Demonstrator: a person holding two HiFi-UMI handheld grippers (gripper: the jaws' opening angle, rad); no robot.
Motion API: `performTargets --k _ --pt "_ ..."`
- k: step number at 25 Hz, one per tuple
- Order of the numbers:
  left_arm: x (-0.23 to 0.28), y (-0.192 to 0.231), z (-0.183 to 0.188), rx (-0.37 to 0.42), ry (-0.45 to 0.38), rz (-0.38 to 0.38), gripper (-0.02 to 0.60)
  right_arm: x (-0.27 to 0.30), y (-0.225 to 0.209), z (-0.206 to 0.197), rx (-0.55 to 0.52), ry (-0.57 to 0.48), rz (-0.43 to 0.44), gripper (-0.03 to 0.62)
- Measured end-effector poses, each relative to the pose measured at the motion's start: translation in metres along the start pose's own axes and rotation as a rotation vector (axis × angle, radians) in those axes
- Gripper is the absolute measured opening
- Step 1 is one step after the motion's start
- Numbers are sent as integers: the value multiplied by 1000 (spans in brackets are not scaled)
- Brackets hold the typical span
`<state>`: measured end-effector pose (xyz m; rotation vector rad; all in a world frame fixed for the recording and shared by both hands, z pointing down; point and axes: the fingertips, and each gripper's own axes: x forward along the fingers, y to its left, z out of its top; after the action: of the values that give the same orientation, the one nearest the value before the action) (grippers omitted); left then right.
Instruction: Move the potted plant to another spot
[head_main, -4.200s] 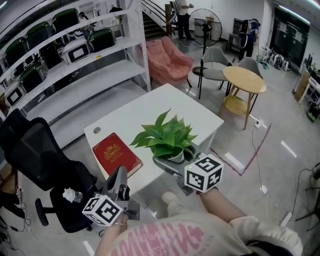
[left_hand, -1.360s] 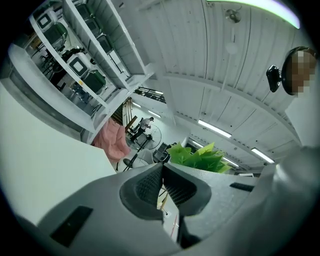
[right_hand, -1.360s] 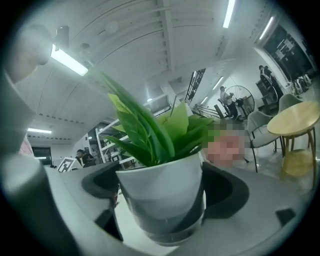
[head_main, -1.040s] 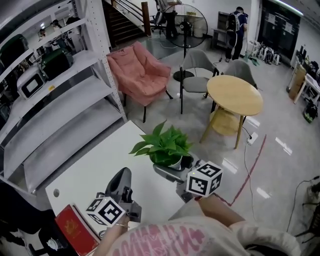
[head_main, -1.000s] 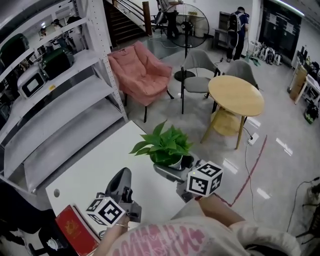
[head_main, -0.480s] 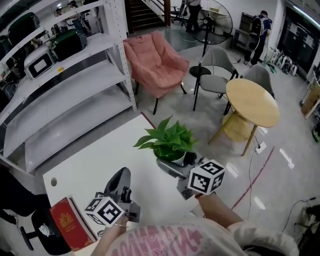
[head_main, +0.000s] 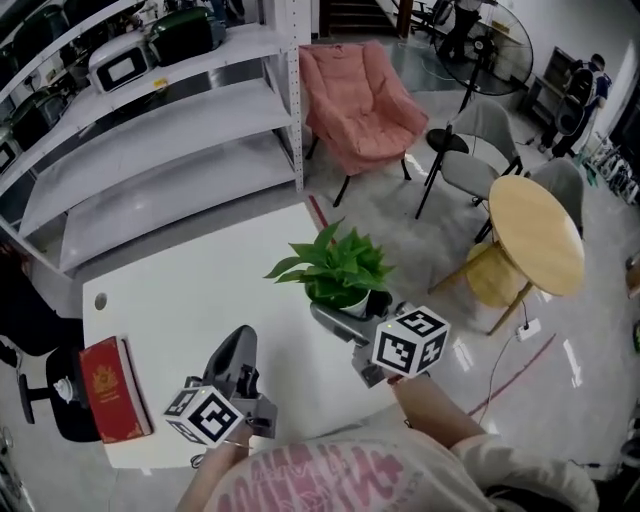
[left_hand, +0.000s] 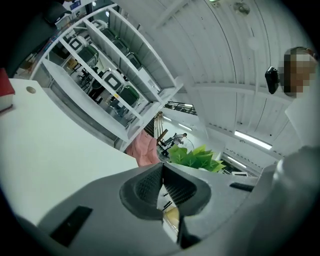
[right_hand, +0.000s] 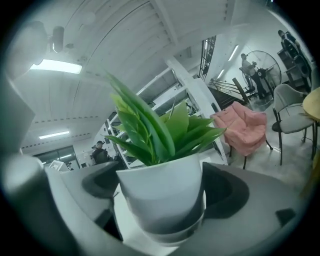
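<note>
1. Red hardback book (head_main: 105, 388) lying flat at the left edge of the white rectangular bench (head_main: 190, 290). Gold emblem on the cover; any lettering too small to read.
2. Left tool (head_main: 240, 342) held low over the bench's near side, touching nothing. Clenched, pads meeting, nothing between them. Black-and-white square markers on its cube; no letters.
3. Small green leafy plant in a smooth white round pot (head_main: 340, 285), near the bench's far right corner, gripped from both sides (item 4).
   - Base resting on the bench or just clear of it: not decidable from these views.
   - Judged light for its size.
   - Pot rigid and glossy, so likely slippery. Narrows toward the base, which should help wedge it against sliding down through the jaws.
   - Probably ceramic or hard plastic; chip risk if set down hard.
   - Leaves soft and bendable, no place to take hold.
   - Likely top-heavy once tilted; best kept upright.
   - No label or brand visible on the pot.
4. Right tool (head_main: 352, 314) grasping the pot across its body, one jaw on each side, below the rim. Judged the right place to hold: on the pot wall around mid-height, with a firm, steady squeeze. Square markers only on its cube; no readable print.
</note>
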<state>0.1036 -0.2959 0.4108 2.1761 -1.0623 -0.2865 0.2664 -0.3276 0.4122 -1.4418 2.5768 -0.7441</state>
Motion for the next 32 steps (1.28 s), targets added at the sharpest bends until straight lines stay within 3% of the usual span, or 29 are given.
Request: performTargets --k 6,20,32 --pt "-14 6 -12 28 -73 117 5 2 -13 -14 11 59 74 531" --pt "-60 34 -41 -54 -144 293 5 25 -21 -57 3 174 150 531" --pt "-74 52 -41 -60 -144 324 5 41 -27 -89 -6 228 126 532"
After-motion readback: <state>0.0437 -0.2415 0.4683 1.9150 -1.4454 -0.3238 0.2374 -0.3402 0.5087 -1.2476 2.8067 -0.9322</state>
